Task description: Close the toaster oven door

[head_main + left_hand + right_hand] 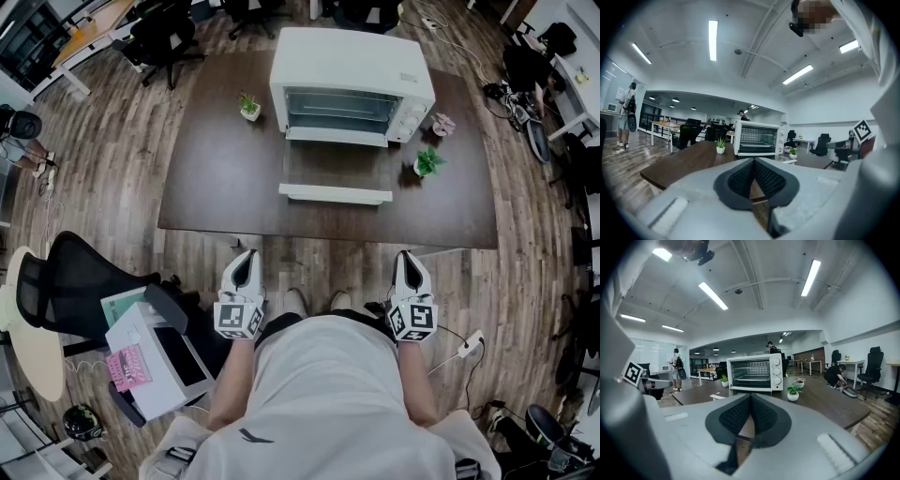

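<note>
A white toaster oven [352, 84] stands at the far middle of a dark brown table [216, 178]. Its glass door [336, 173] lies folded down flat toward me, with the white handle bar [335, 194] at its near edge. Both gripper views show the oven [758, 138] [754, 372] ahead with its mouth uncovered. My left gripper [245, 265] and right gripper [409, 263] hover side by side just short of the table's near edge, well away from the door. Each is shut with nothing between its jaws.
Small potted plants sit left of the oven [249, 106] and at its right front [427, 163]; a pinkish one [442, 123] is beside the oven's right. A black office chair [75, 281] and a box [155, 361] stand at my left. Other people stand far back.
</note>
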`<state>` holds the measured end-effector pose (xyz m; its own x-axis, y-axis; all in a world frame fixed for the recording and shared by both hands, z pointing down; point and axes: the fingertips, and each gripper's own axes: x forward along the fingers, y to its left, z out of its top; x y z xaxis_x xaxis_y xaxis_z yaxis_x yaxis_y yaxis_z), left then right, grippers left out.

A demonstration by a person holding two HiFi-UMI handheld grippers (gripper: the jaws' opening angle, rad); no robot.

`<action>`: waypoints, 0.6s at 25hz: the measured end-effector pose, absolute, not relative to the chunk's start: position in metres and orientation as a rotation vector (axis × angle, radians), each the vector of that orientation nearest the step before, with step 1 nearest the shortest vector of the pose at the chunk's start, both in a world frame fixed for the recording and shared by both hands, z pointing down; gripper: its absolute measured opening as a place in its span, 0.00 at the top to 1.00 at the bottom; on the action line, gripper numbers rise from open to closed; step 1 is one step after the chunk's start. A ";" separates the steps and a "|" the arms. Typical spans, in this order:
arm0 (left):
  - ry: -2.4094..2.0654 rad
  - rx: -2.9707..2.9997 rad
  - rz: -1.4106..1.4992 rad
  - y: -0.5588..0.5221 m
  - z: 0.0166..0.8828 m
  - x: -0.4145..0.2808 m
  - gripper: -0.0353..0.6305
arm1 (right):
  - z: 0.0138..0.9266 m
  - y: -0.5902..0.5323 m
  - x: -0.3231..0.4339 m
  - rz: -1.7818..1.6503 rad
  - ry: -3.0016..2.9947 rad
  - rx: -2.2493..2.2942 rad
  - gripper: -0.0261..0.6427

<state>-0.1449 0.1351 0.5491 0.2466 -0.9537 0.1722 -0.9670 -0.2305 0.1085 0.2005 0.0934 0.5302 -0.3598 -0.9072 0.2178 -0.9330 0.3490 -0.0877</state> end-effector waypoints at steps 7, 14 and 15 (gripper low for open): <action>-1.814 2.316 0.101 0.135 0.550 -0.143 0.94 | 0.531 0.092 0.204 0.296 -2.470 1.699 0.96; -1.812 2.313 0.101 0.134 0.552 -0.145 0.94 | 0.527 0.091 0.201 0.299 -2.512 1.713 0.96; -1.811 2.313 0.101 0.133 0.552 -0.146 0.94 | 0.527 0.090 0.200 0.298 -2.512 1.713 0.96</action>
